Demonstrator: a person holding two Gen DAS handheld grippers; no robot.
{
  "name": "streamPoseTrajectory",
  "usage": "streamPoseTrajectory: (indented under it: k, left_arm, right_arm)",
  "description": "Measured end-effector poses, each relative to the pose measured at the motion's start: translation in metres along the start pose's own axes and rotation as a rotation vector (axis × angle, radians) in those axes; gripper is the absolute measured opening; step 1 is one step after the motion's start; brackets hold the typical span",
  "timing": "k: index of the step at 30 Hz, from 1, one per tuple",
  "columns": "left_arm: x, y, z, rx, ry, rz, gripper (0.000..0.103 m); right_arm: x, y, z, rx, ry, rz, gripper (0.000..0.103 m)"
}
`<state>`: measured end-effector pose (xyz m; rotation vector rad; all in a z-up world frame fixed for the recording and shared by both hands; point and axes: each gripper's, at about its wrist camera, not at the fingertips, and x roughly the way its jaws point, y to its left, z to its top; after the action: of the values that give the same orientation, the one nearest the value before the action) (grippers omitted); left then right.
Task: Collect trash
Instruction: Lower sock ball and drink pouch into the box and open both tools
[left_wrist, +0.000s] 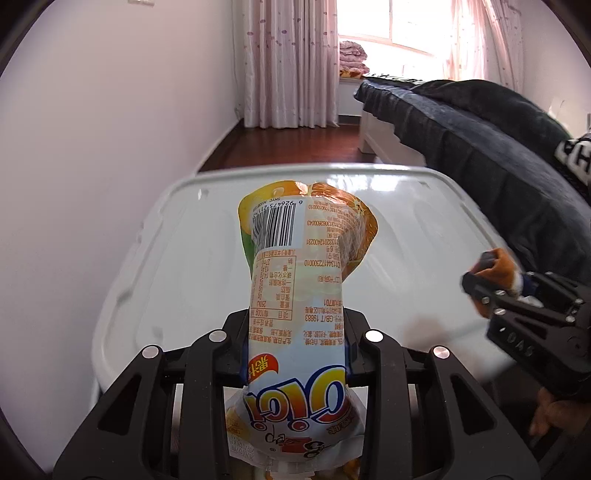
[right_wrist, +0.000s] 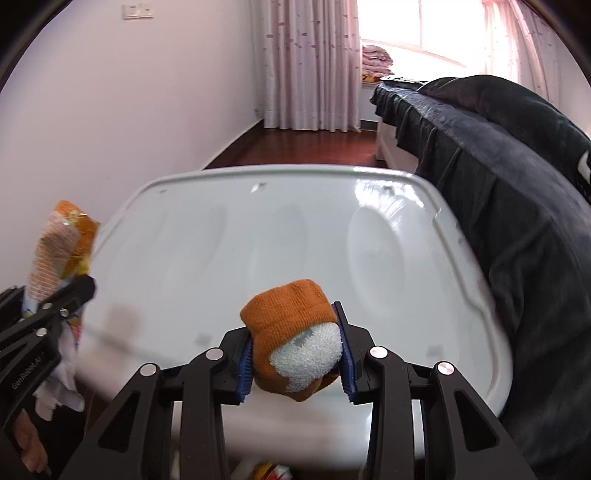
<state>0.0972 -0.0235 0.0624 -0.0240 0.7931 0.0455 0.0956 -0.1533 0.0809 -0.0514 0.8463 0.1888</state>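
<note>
**Both grippers loaded above the white bin lid**

Your left gripper (left_wrist: 295, 354) is clamped on the snack pouch (left_wrist: 299, 295), gripping it across the middle, with the barcode end standing up past the fingers and the printed end hanging down toward the camera. The pouch sits above the near edge of the white bin lid (left_wrist: 424, 236), not touching it as far as you can tell.

Your right gripper (right_wrist: 295, 350) is closed on the orange-and-white knitted sock (right_wrist: 291, 332), squeezed between the blue pads (right_wrist: 345, 354). The sock is likewise held over the near part of the lid, toward the side where the dark blanket (right_wrist: 517, 221) drapes beside the lid.

Expect the pouch to be light, thin and crinkly, with a slick film that could slide if you loosen your grip; the mid-body hold looks sound, since the ends flop. The sock is soft, compressible and grippy, so it should hold well but may cling to the pads on release.

Something colourful shows below the lid's near edge in the right wrist view; you cannot tell what it is.
</note>
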Motion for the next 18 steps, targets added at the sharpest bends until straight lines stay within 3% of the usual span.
streamPoseTrajectory:
  k: [8, 18]
  left_arm:
    - [-0.032, 0.011, -0.074, -0.057, 0.116, -0.025, 0.032]
    - [-0.025, 0.008, -0.142, -0.071, 0.267, -0.006, 0.033]
  right_arm:
    - [-0.042, 0.023, -0.080, 0.008, 0.053, 0.040, 0.036]
    - [-0.054, 0.032, -0.148, 0.053, 0.158, 0.025, 0.037]
